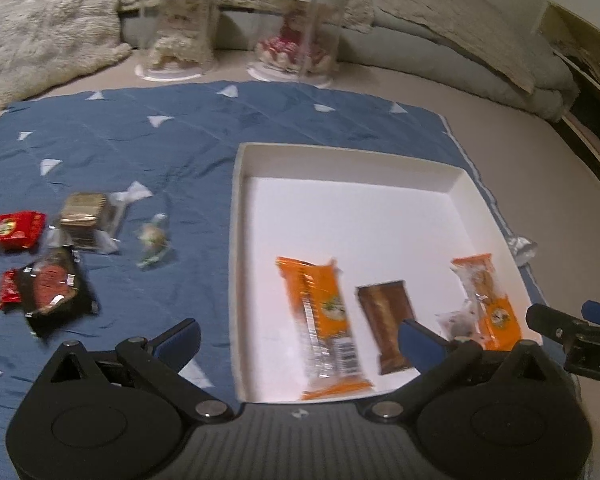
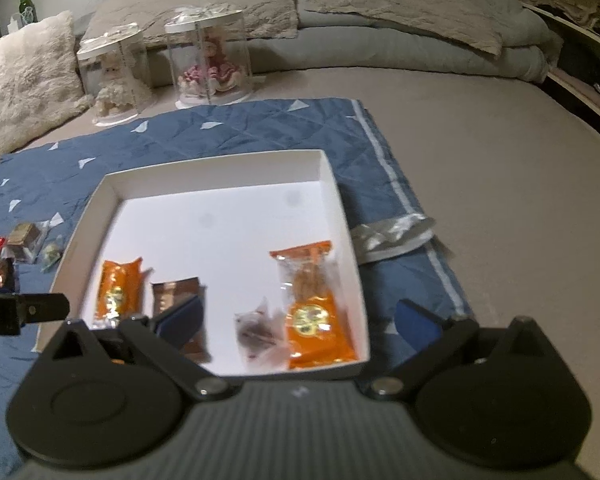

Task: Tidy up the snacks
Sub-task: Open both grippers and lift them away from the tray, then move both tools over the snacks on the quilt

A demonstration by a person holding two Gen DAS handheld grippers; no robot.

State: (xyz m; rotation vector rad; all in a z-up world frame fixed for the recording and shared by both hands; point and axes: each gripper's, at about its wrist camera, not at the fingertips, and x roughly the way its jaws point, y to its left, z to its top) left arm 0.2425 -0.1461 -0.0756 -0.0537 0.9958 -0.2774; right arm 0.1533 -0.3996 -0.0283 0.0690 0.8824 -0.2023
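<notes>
1. Snacks: 4 lie in the white box (image 1: 242, 208), lower centre, among them an orange packet (image 1: 324, 320).
2. Left gripper (image 1: 300, 336) and right gripper (image 2: 300, 320) both gape wide, holding nothing.
3. Step looks like between picks; next, reach the loose black packet (image 1: 54, 292), frame left.
4. Only the right wrist view shows a green bottle (image 2: 25, 0), upper left.

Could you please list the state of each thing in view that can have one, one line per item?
White box: open, no lid, holding four snacks.
Left gripper: fingers wide open, empty.
Right gripper: fingers wide open, empty.
Orange packets: sealed, lying flat in the box.
Brown bar: wrapped, flat in the box.
Black packet: sealed, outside the box on the blue cloth.
Two clear domes: covered, upright.
</notes>
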